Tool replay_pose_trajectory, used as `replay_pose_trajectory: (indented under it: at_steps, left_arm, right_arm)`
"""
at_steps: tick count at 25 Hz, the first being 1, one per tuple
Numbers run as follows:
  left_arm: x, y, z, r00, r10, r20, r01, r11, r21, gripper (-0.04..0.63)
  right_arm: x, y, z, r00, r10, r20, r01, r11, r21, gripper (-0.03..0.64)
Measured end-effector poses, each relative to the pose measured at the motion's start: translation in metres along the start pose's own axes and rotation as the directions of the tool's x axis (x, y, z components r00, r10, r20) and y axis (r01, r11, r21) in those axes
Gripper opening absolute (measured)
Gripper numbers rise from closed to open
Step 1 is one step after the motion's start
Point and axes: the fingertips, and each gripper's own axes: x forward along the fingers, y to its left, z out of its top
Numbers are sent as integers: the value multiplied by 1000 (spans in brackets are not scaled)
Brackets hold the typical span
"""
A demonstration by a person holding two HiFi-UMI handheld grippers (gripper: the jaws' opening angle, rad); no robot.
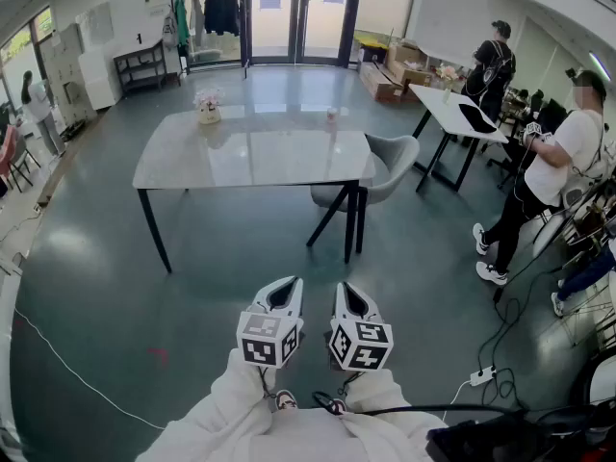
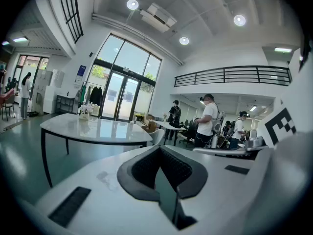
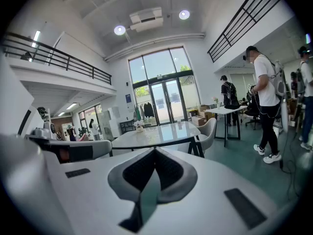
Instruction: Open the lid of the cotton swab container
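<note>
1. Well, at the left of the head view we see a small pale flower arrangement [image 1: 208,107] on a glossy light-grey table with black legs [image 1: 183,166], well ahead of us.
2. Our left gripper [image 1: 288,283], white with a marker cube, hangs low in front of us. Its dark-padded jaws are pressed together with nothing between them.
3. Near the table's far edge stands a small pinkish container [image 1: 332,115], well apart from both grippers. It is too small for us to make out its lid, or to tell whether it is the one for cotton swabs.
4. Just beside the left one, our right gripper [image 1: 346,288] is likewise closed and empty.
5. A grey shell chair [image 1: 390,160] sits at the table's right end, and a person in a white shirt [image 1: 563,157] stands further right.
</note>
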Motion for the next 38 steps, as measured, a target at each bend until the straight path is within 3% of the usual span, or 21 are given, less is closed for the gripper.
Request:
replay_pose_trajectory:
  at_steps: [16,25,38]
  left_arm:
    - [-9,19,-1,1000,-15,-3,15,1000,7,8]
    - [1,19,-7,999,-28,-17,28,1000,-12,8]
    - [46,60,2,999,-4,-35,4,1000,-5,8]
  right_arm:
    - [6,15,-9,1000,-20,0,20,999,42,61]
    - [16,8,-10,999,-41,-28,42,999,18,61]
    - [81,0,4,999,-42,-31,42,999,1,61]
